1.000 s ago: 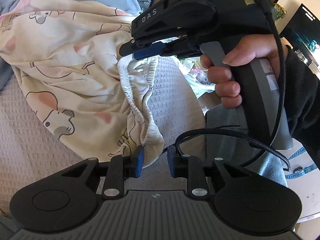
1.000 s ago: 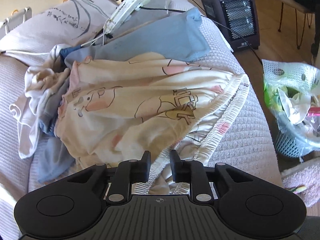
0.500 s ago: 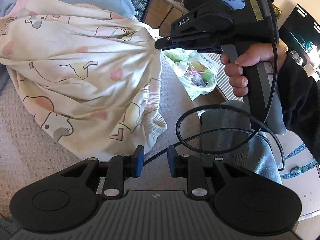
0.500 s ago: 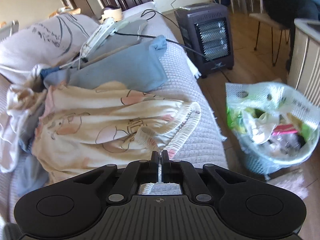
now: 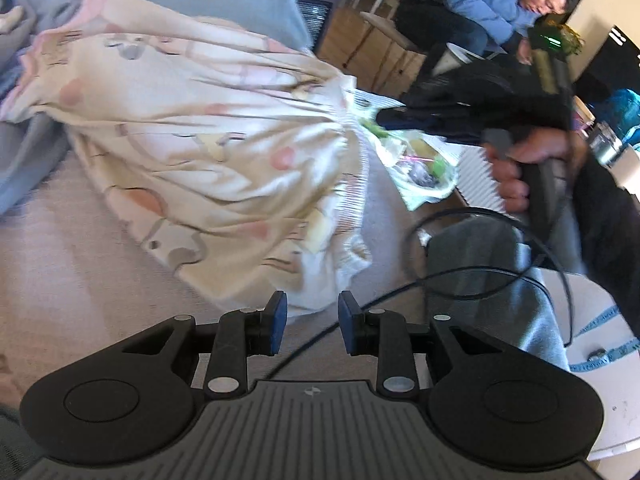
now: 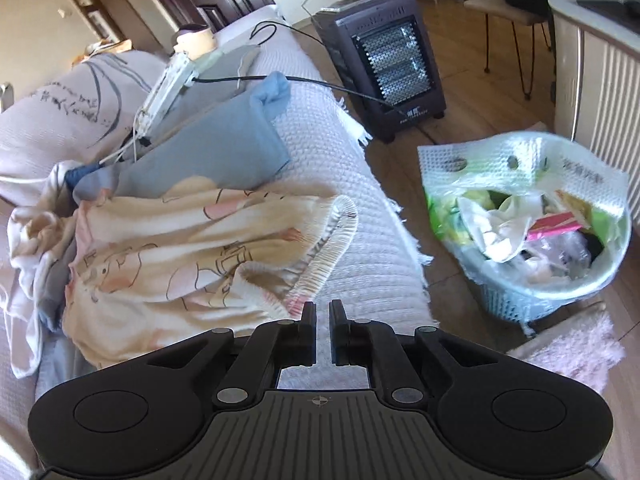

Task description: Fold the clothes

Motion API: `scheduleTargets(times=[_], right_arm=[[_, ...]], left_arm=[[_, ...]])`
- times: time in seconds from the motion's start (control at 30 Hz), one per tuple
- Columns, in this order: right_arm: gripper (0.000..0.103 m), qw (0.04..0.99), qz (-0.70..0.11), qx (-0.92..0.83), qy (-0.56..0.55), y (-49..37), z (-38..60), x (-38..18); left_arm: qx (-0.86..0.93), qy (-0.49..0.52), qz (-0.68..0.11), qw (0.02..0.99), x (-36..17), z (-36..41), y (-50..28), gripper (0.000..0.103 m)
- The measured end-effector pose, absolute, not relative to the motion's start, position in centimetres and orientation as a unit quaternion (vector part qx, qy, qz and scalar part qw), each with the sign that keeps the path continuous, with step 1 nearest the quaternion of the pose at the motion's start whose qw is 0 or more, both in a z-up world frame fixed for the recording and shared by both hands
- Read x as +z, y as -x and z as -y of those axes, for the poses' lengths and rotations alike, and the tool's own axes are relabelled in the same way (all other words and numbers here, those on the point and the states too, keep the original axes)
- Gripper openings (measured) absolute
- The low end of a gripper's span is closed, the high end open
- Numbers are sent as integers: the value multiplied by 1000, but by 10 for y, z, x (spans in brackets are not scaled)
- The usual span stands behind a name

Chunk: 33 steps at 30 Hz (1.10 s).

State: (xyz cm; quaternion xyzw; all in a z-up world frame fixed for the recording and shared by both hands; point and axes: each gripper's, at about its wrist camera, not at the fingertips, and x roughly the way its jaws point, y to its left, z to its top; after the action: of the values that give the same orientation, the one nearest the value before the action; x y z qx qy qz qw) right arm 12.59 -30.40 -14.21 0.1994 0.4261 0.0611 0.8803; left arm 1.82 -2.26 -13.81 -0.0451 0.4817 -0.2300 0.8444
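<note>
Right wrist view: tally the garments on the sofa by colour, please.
Cream cartoon-print garment: 1
Light blue garment: 1
White garment: 1
Total: 3 that can be told apart; grey-blue cloth under the pile may be more.

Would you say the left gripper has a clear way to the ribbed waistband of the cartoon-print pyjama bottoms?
Probably yes: the left gripper faces the waistband with nothing between, its fingers apart and opening.

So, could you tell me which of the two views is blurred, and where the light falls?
Left wrist view: motion blur smears the pyjamas and the right gripper. Right wrist view: mostly sharp, sunlight across the sofa cover, slight blur on the bin bag; fisheye bending in both.
</note>
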Motion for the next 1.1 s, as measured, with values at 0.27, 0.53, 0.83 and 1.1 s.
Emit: scheduleTargets(times=[0.27,0.53,0.83,1.1], right_arm=[[19,875,-447,160,-98,-79,269,-124],[28,872,-438,217,-7,-34,228,-118],[37,860,-443,243,70,-19,204,-131],[37,845,-468,239,95,-24,187,-154]], left_arm=[[-173,82,-486,853,-142,-15,-26,27],[-151,65,-466,870,-134,-26,-34,30],[-139,75,-471,868,-139,-30,-22,39],[-135,75,-476,866,-142,-31,-19,41]])
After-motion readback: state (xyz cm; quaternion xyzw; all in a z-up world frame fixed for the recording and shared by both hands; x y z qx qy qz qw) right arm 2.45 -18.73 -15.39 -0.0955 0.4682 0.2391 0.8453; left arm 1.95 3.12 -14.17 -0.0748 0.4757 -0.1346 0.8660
